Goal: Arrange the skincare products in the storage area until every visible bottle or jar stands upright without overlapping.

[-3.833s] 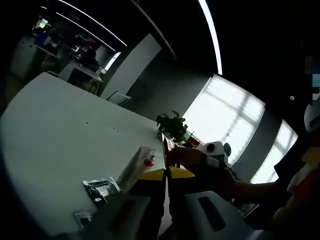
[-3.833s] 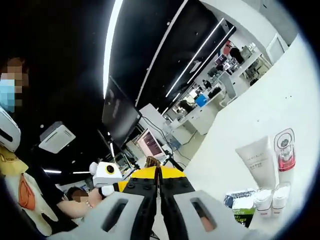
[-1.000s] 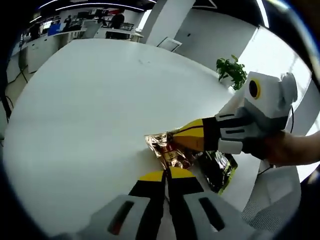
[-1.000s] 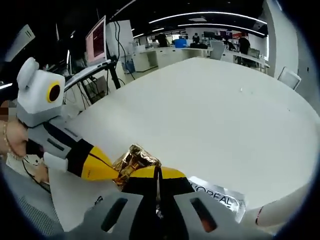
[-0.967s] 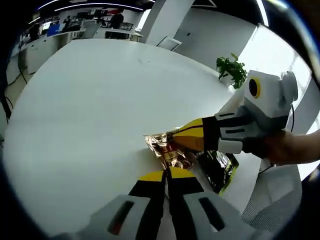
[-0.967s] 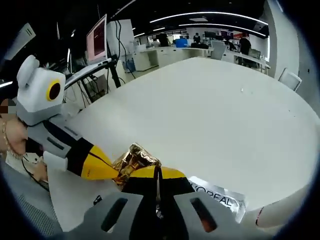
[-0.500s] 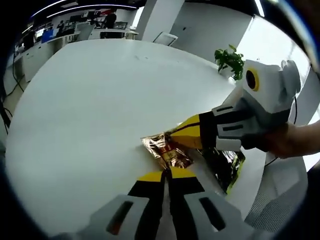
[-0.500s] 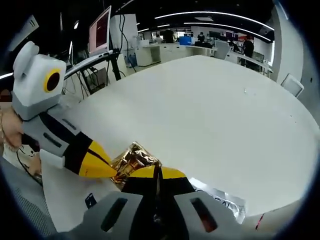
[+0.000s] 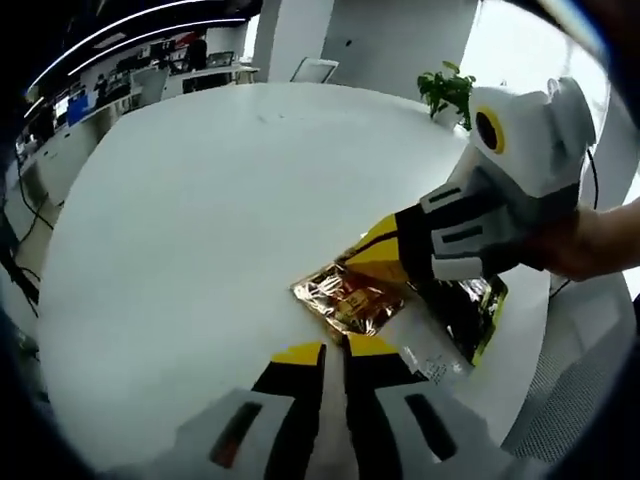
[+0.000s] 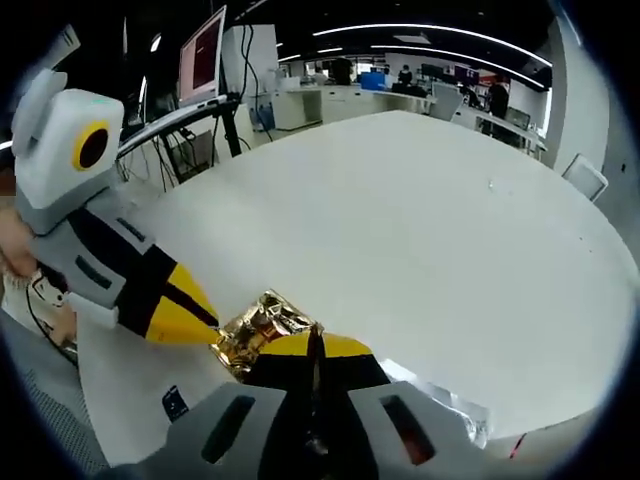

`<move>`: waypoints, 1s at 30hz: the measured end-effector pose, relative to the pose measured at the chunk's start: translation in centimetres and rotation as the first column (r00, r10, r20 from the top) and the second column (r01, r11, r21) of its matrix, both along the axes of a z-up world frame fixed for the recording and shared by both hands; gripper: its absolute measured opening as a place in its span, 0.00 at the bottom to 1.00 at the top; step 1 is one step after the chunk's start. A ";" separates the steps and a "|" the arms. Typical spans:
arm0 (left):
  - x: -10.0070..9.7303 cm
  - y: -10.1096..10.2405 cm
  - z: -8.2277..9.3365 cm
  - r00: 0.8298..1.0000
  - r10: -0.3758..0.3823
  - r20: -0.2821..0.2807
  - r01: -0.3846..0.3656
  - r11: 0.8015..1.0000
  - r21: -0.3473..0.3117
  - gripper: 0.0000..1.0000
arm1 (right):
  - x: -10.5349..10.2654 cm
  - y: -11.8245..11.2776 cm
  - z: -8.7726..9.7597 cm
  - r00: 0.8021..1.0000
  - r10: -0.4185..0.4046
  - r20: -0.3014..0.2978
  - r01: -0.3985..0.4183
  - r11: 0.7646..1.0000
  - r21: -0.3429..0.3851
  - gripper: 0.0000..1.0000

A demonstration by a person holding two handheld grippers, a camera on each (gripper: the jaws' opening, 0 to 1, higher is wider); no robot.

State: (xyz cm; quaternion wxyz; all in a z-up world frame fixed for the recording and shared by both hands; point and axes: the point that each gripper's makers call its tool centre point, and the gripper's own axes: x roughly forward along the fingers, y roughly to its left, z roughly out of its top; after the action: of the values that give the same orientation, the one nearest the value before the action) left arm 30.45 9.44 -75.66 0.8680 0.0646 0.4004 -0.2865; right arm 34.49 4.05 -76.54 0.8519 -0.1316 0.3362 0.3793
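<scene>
A crumpled gold foil sachet (image 9: 345, 297) lies on the white table (image 9: 190, 220). My right gripper (image 9: 372, 258) comes in from the right in the left gripper view, with its yellow jaws shut on the sachet's far corner. In the right gripper view the gold sachet (image 10: 252, 330) sits right at my right gripper (image 10: 313, 343). My left gripper (image 9: 336, 350) is shut, its tips just short of the sachet's near edge. From the right gripper view, the left gripper (image 10: 205, 322) touches the sachet's left side. No bottle or jar shows.
A dark sachet with a green edge (image 9: 468, 312) and a white sachet (image 9: 425, 352) lie under the right gripper near the table edge. A silver sachet (image 10: 445, 400) lies by my right jaws. A potted plant (image 9: 447, 88) stands far off. A chair (image 9: 590, 330) is beside the table.
Both cameras have shifted a little. The left gripper has drawn slightly back from the gold sachet, and the sachet has turned a little under the right gripper.
</scene>
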 end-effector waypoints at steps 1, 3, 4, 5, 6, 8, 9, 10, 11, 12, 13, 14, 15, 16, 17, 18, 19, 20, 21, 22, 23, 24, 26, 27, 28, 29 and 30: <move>0.0 -0.1 0.1 1.000 -0.004 0.004 0.004 1.000 -0.001 0.11 | 0.0 0.0 0.0 1.000 -0.003 0.001 0.003 1.000 0.001 0.01; 0.3 -0.9 0.9 0.999 -0.030 0.037 0.031 0.999 -0.020 0.12 | 0.0 0.0 0.0 1.000 -0.005 0.000 0.005 1.000 0.003 0.01; 0.5 -1.4 1.2 0.997 -0.054 0.058 0.055 0.998 -0.015 0.14 | 0.0 0.0 0.0 1.000 -0.006 0.000 0.006 1.000 0.004 0.01; 0.7 -1.7 1.2 0.994 -0.075 0.075 0.076 0.997 -0.008 0.16 | -0.1 0.0 0.0 1.000 -0.008 -0.001 0.008 1.000 0.005 0.01; 1.0 -2.2 1.3 0.990 -0.105 0.097 0.105 0.994 0.005 0.17 | -0.1 0.0 0.0 1.000 -0.009 -0.001 0.009 1.000 0.005 0.01; 1.3 -3.0 1.1 0.983 -0.145 0.113 0.142 0.989 0.039 0.21 | -0.1 0.0 0.0 1.000 -0.010 -0.002 0.010 1.000 0.005 0.01; 1.5 -3.1 0.9 0.982 -0.153 0.115 0.147 0.987 0.059 0.22 | -0.1 0.0 0.0 1.000 -0.010 -0.002 0.010 1.000 0.004 0.01; 1.6 -3.3 0.7 0.980 -0.160 0.116 0.152 0.986 0.072 0.22 | -0.1 0.0 0.0 1.000 -0.010 -0.004 0.010 1.000 0.005 0.02; 1.9 -3.4 0.4 0.976 -0.176 0.125 0.166 0.982 0.088 0.22 | -0.1 0.0 0.0 1.000 -0.010 -0.004 0.010 1.000 0.005 0.02; 2.0 -3.5 0.2 0.976 -0.179 0.128 0.167 0.981 0.099 0.22 | -0.1 -0.1 0.0 1.000 -0.009 -0.004 0.009 1.000 0.004 0.02; 2.1 -3.4 -0.1 0.975 -0.183 0.128 0.169 0.979 0.109 0.22 | -0.1 -0.1 0.0 1.000 -0.008 -0.004 0.008 1.000 0.004 0.02; 2.2 -3.4 -0.3 0.974 -0.188 0.129 0.173 0.978 0.119 0.23 | -0.1 -0.1 0.0 1.000 -0.008 -0.004 0.008 1.000 0.005 0.02; 2.4 -3.2 -0.5 0.973 -0.190 0.132 0.172 0.975 0.138 0.23 | -0.1 -0.1 0.0 1.000 -0.008 -0.004 0.008 1.000 0.005 0.02; 2.4 -3.1 -0.6 0.972 -0.194 0.135 0.174 0.973 0.150 0.24 | -0.1 0.0 -0.1 1.000 -0.007 -0.004 0.007 1.000 0.005 0.02; 2.3 -3.1 -0.8 0.971 -0.201 0.133 0.179 0.971 0.161 0.24 | -0.1 0.0 -0.1 1.000 -0.007 -0.004 0.007 1.000 0.006 0.02; 2.1 -2.9 -1.1 0.970 -0.209 0.125 0.186 0.967 0.173 0.23 | -0.1 0.0 -0.1 1.000 -0.007 -0.005 0.007 1.000 0.006 0.02; 2.2 -3.3 -0.9 0.966 -0.217 0.143 0.196 0.970 0.146 0.22 | -0.1 -0.1 -0.1 1.000 -0.007 -0.004 0.007 1.000 0.006 0.02; 2.3 -3.1 -0.9 0.969 -0.203 0.141 0.181 0.972 0.152 0.23 | -0.1 -0.1 -0.1 1.000 -0.007 -0.004 0.007 1.000 0.007 0.02; 2.0 -3.0 -0.8 0.969 -0.203 0.142 0.181 0.972 0.153 0.23 | 0.0 0.0 0.1 1.000 -0.004 0.002 0.004 1.000 0.020 0.02; 2.0 -3.0 -0.8 0.969 -0.202 0.143 0.180 0.972 0.151 0.23 | 0.0 0.0 0.1 1.000 -0.002 0.005 0.001 1.000 0.024 0.03; 2.1 -3.0 -0.7 0.969 -0.201 0.144 0.179 0.972 0.151 0.23 | 0.1 0.0 0.1 1.000 -0.001 0.014 0.001 1.000 0.024 0.03; 2.1 -3.0 -0.7 0.969 -0.203 0.142 0.181 0.972 0.152 0.23 | 0.2 -0.1 0.2 1.000 -0.002 0.027 0.002 1.000 0.020 0.04; 2.2 -2.9 -0.8 0.968 -0.208 0.138 0.186 0.970 0.156 0.23 | 0.6 -0.3 0.9 0.996 -0.003 0.084 0.001 1.000 0.024 0.06; 2.3 -2.9 -0.8 0.968 -0.210 0.137 0.188 0.970 0.156 0.23 | 0.7 -0.4 1.2 0.995 -0.006 0.098 0.003 1.000 0.030 0.07; 2.3 -2.9 -0.8 0.968 -0.212 0.137 0.190 0.969 0.156 0.23 | 0.5 -0.4 1.7 0.995 -0.005 0.103 0.000 0.999 0.046 0.09; 2.3 -3.0 -0.8 0.967 -0.215 0.138 0.193 0.968 0.158 0.23 | 0.5 -0.5 1.9 0.994 -0.004 0.107 -0.001 0.999 0.050 0.10; 2.3 -3.0 -0.8 0.966 -0.217 0.138 0.195 0.968 0.159 0.23 | 0.7 -0.6 1.9 0.993 -0.003 0.116 -0.002 0.999 0.038 0.12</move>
State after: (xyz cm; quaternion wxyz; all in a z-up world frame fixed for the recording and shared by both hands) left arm 32.70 6.48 -76.43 0.8549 0.1903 0.3428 -0.3397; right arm 35.17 3.47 -74.61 0.8725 -0.1368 0.2789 0.3771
